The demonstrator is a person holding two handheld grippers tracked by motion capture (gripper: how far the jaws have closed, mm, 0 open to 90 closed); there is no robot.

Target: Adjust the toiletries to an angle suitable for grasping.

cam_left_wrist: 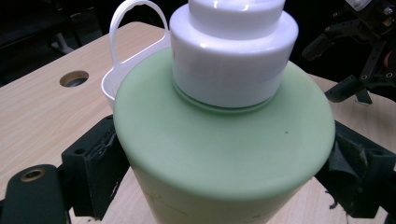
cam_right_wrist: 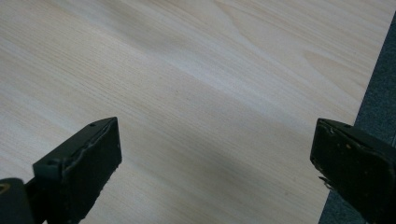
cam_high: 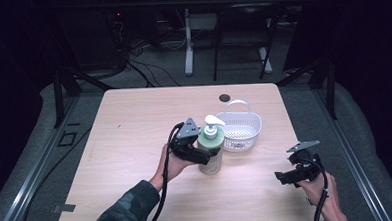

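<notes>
Green-shouldered pump bottle [cam_high: 211, 152] stands mid-tabletop [cam_high: 134, 123] just beside the white basket [cam_high: 240, 131], clenched by your left gripper [cam_left_wrist: 224, 163]. Your right gripper [cam_high: 293, 175] hangs spread, empty. Likely next: lift the bottle straight, clearing the basket rim.

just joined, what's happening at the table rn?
A person works two handheld grippers at a wooden table. The left gripper has its jaws on either side of a green pump bottle, which stands upright near the table's middle. A white basket with a handle sits just behind and to the right of the bottle. The right gripper is open with nothing between its jaws, near the table's front right edge.
</notes>
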